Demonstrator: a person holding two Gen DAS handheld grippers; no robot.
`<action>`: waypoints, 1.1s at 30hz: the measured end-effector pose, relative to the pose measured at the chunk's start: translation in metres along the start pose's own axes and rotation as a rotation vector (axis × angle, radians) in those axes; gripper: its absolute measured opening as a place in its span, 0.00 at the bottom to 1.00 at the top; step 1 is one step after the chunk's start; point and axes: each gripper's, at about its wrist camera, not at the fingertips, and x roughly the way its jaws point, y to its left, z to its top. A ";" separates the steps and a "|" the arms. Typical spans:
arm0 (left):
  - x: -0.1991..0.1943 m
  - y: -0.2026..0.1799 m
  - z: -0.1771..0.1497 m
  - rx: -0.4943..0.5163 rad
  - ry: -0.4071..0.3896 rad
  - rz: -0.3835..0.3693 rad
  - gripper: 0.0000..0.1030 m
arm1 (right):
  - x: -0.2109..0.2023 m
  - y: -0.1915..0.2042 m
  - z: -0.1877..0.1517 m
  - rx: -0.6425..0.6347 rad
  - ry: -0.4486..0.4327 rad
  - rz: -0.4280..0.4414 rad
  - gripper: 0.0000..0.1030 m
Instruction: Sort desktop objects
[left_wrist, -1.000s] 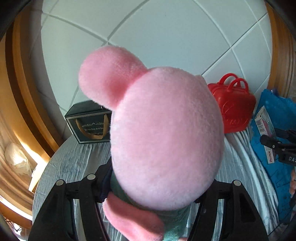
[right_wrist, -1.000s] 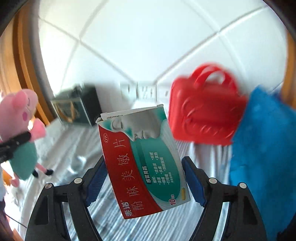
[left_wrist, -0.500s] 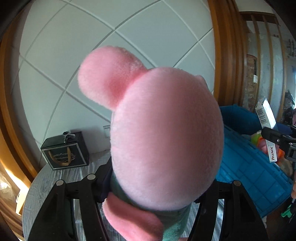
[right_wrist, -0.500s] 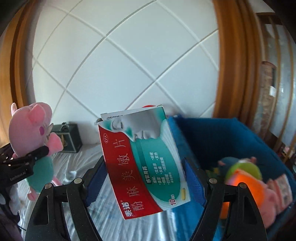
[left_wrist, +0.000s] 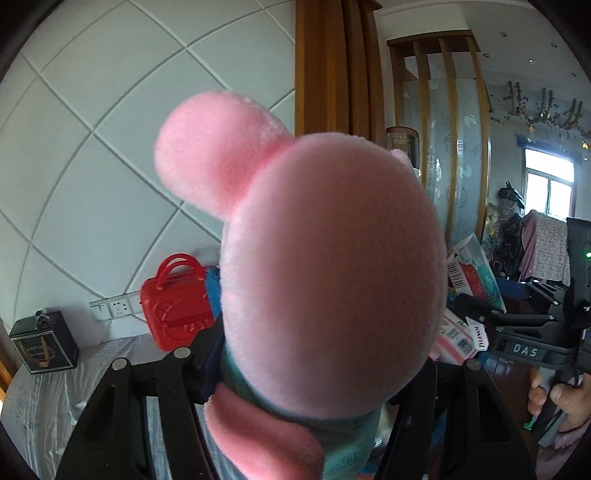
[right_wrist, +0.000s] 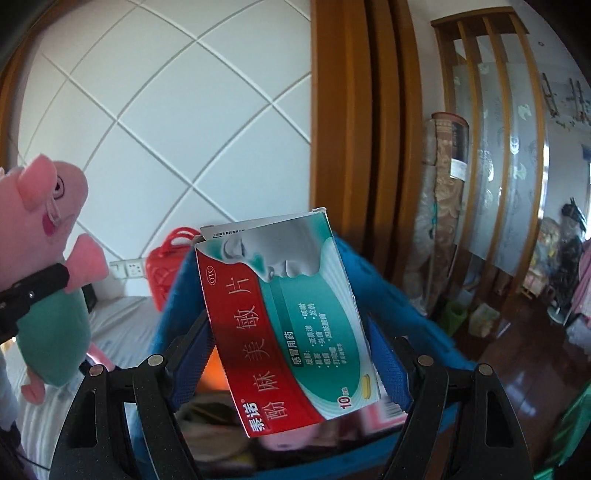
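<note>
A pink plush pig (left_wrist: 332, 288) in a green dress fills the left wrist view, and my left gripper (left_wrist: 314, 373) is shut on its body. The same pig (right_wrist: 48, 258) hangs at the left of the right wrist view. My right gripper (right_wrist: 288, 354) is shut on a red and green medicine box (right_wrist: 284, 317), held tilted above the blue storage bin (right_wrist: 391, 288). In the left wrist view that medicine box (left_wrist: 472, 273) shows at the right, with a person's hand (left_wrist: 554, 402) under the gripper.
A red toy handbag (left_wrist: 177, 302) and a black gift box (left_wrist: 44, 347) stand on the grey-covered table (left_wrist: 55, 398) by the white panelled wall. The bin holds several soft toys and packets (right_wrist: 229, 439), blurred. Wooden pillars (right_wrist: 354, 147) and a dark floor (right_wrist: 517, 362) lie to the right.
Both grippers have swung to the right and risen, carrying the pig and the medicine box from over the table to the blue bin. Both grips look unchanged.
</note>
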 end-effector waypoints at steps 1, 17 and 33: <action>0.008 -0.021 0.002 0.007 0.006 -0.001 0.61 | 0.007 -0.018 -0.002 -0.006 0.011 0.004 0.78; 0.198 -0.148 -0.018 0.085 0.388 0.184 0.69 | 0.113 -0.071 -0.068 -0.081 0.279 0.109 0.80; 0.113 -0.124 0.029 0.030 0.187 0.254 0.80 | 0.067 -0.093 -0.064 -0.073 0.224 0.187 1.00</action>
